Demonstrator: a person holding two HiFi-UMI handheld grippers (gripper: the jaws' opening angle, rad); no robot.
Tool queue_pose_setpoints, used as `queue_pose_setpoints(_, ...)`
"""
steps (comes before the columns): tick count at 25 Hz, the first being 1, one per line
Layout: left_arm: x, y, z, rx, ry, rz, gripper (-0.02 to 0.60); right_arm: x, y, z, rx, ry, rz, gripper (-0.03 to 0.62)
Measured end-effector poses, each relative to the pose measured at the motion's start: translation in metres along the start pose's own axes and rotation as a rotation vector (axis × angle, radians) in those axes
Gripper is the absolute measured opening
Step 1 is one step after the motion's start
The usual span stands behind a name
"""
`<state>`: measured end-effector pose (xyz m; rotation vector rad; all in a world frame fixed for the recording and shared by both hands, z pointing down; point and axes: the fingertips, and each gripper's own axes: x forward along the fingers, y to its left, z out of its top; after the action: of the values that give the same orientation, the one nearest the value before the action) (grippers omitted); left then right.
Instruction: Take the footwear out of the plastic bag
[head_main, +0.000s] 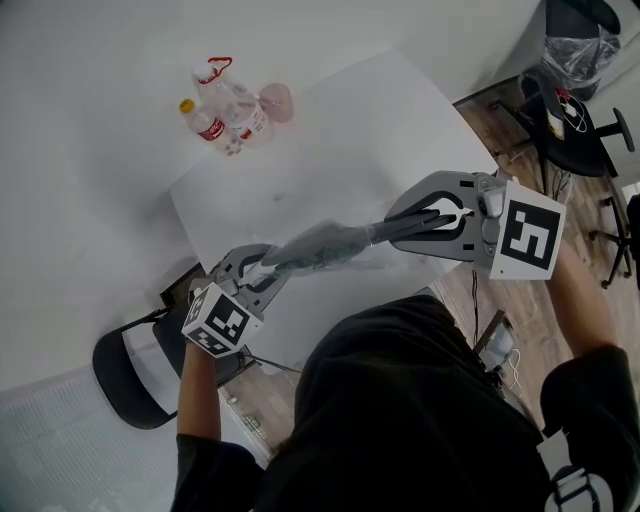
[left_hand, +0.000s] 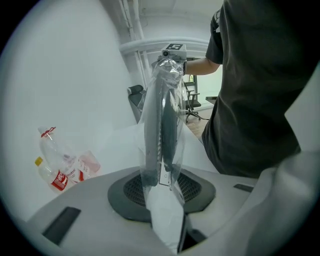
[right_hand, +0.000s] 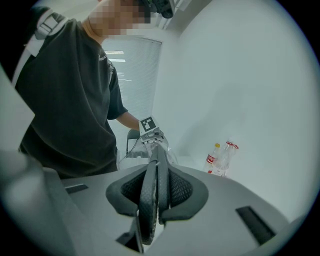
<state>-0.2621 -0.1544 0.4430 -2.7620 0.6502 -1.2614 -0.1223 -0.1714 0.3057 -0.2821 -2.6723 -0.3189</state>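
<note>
Both arms out in front of me, over the near side of the bench (head_main: 340, 130). My left forearm (head_main: 200, 395) comes up bare from the near-left, its marker cube turned toward me. My right forearm (head_main: 585, 300) reaches in from the right and sits higher.

The left tongs (head_main: 265, 268) point toward the right tongs (head_main: 398, 228), and the load spans the gap between them.

Left tongs (left_hand: 165, 200): pressed together on the clear film of the plastic bag (left_hand: 150, 145) at its end.

Right tongs (right_hand: 152, 200): pinching the footwear (right_hand: 149, 195) directly. Two dark, textured pieces sit side by side between the pads.

The footwear (head_main: 330, 245) is lifted off the bench. Part of it is inside the plastic bag (head_main: 290, 258).

A cluster of bottles (head_main: 225, 110) stands at the far-left corner of the bench. A dark chair (head_main: 130, 370) sits off its near-left corner.
</note>
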Motion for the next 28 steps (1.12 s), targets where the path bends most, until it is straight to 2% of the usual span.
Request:
queue_pose_setpoints(10,0.0,0.006,0.003,-0.017,-0.02,-0.002,0.121,-0.004,-0.005,-0.002,-0.033,0.003,-0.018,0.078)
queue_pose_setpoints(13,0.001,0.008,-0.002,-0.016,-0.001,0.005,0.121,-0.008,-0.006,-0.003,-0.034,0.001,-0.023,0.078)
queue_pose_setpoints(16,-0.003,0.013,-0.011,-0.026,0.008,0.033,0.064,-0.013,-0.009,-0.001,-0.018,-0.018,-0.036,0.078)
queue_pose_setpoints(19,-0.006,0.016,-0.01,-0.036,-0.023,0.046,0.038,-0.012,-0.008,0.0,-0.01,-0.03,-0.045,0.078)
queue_pose_setpoints(28,-0.014,0.016,-0.008,-0.082,-0.027,0.054,0.023,-0.018,-0.014,0.008,-0.015,-0.036,-0.037,0.078)
